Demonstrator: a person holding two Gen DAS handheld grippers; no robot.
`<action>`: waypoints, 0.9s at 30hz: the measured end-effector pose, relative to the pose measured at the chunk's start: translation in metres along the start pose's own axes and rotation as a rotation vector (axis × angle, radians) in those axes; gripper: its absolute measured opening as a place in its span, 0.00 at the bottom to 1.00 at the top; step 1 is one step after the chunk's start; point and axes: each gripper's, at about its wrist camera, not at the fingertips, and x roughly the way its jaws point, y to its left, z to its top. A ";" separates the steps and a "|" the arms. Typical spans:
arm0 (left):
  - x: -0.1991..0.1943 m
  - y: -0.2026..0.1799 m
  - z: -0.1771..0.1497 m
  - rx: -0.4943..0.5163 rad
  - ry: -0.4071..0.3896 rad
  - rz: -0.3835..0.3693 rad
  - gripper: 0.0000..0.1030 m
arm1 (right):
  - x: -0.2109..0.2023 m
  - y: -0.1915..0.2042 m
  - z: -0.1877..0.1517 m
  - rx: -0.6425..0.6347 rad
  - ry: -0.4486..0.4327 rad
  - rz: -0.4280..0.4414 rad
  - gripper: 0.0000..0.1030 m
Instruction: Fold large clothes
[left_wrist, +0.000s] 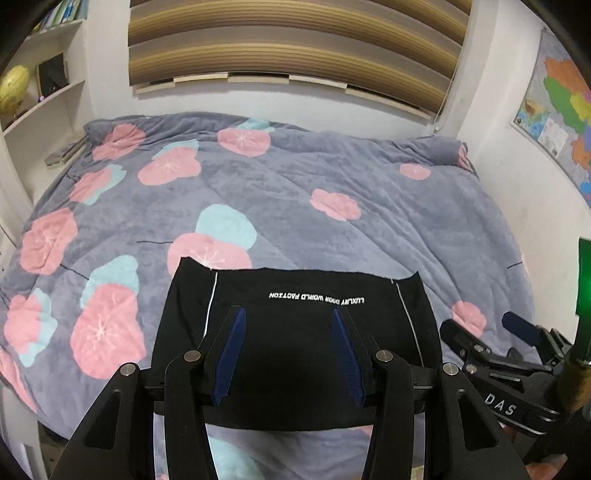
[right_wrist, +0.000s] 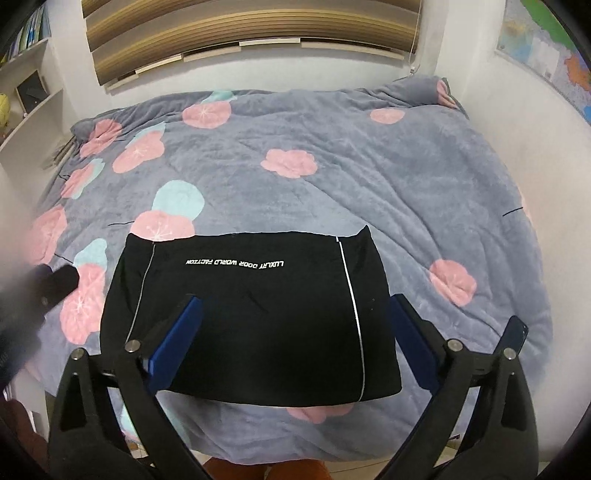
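Garment: black folded garment (left_wrist: 295, 350), a neat rectangle lying flat on the bed near its front edge, about midway along that edge. White lettering (left_wrist: 317, 297) runs upside down near its far edge; a thin white stripe (right_wrist: 352, 314) runs down each side.
Left gripper (left_wrist: 288, 354): raised above the garment, clear of the cloth. Fingers (left_wrist: 231, 356) partly apart, blue pads facing each other, nothing between them.
Right gripper (right_wrist: 295, 339): also above the garment, toward its right side. Fingers (right_wrist: 177, 339) spread very wide, nothing gripped. In the left wrist view it shows at the bed's front right.
Bed: grey quilt (left_wrist: 388, 206) with pink and pale blue flower print, lightly rumpled, covering the whole top.
Surroundings: white shelves (left_wrist: 40, 103) along the left edge of the bed; striped blind (left_wrist: 295, 44) on the wall past the far edge; coloured map (left_wrist: 557, 107) on the right wall.
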 end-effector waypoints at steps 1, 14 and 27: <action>0.000 -0.001 -0.001 -0.001 0.007 0.001 0.49 | -0.001 0.001 0.000 0.000 -0.004 -0.002 0.95; -0.004 -0.012 0.000 0.027 0.027 0.062 0.49 | -0.009 0.007 0.002 -0.029 -0.012 -0.007 0.96; 0.006 -0.017 0.004 0.042 0.037 0.116 0.49 | -0.007 0.004 0.007 -0.022 0.005 0.005 0.96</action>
